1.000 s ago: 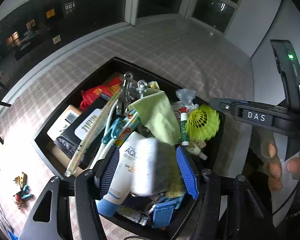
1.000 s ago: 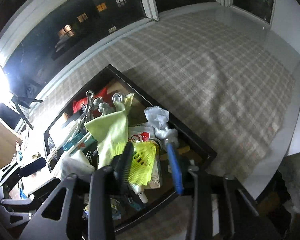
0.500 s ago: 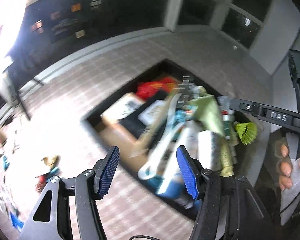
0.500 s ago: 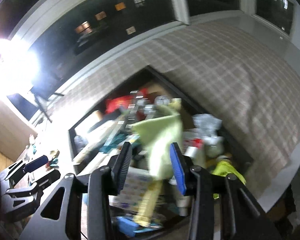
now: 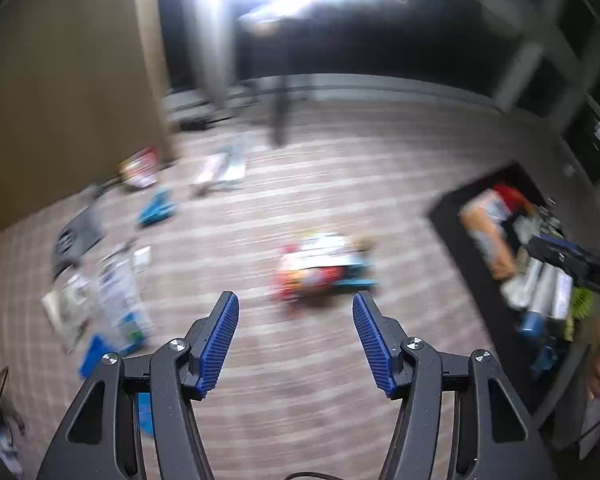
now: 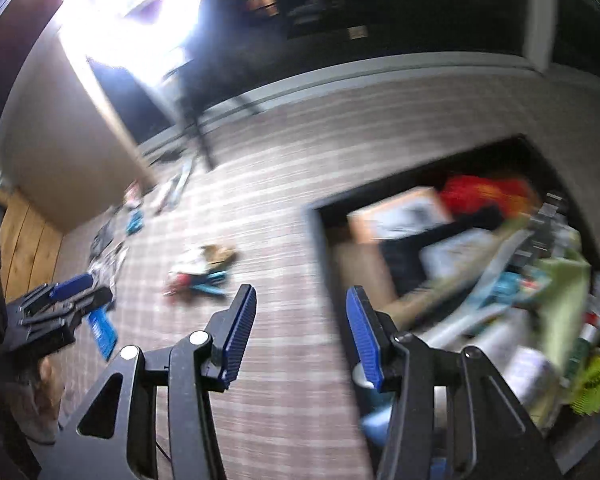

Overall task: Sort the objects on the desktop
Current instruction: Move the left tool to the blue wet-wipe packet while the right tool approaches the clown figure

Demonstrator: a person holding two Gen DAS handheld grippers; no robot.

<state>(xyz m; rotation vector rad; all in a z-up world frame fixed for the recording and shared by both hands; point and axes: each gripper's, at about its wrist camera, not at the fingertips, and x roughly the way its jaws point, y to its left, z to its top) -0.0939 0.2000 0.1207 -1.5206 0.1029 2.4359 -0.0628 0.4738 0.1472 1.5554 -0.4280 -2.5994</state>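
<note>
— What sort of place is this?
— A home room at night: dark windows (image 6: 400,8) show lit buildings outside, a checked cloth (image 6: 284,400) covers the bench, and a black box (image 6: 320,216) on the right holds jumbled household bits.

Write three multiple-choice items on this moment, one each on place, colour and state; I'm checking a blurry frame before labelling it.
1. Where does the black rectangular tray lie in the left wrist view?
A left edge
B right side
C top centre
2. What colour are the left tool pads?
A blue
B red
C white
3. What is the right tool doing?
A shut on a cloth
B shut, empty
C open, empty

B: the tray sits at the right.
A: ribbed blue pads show.
C: only checked tablecloth shows between the fingers.
</note>
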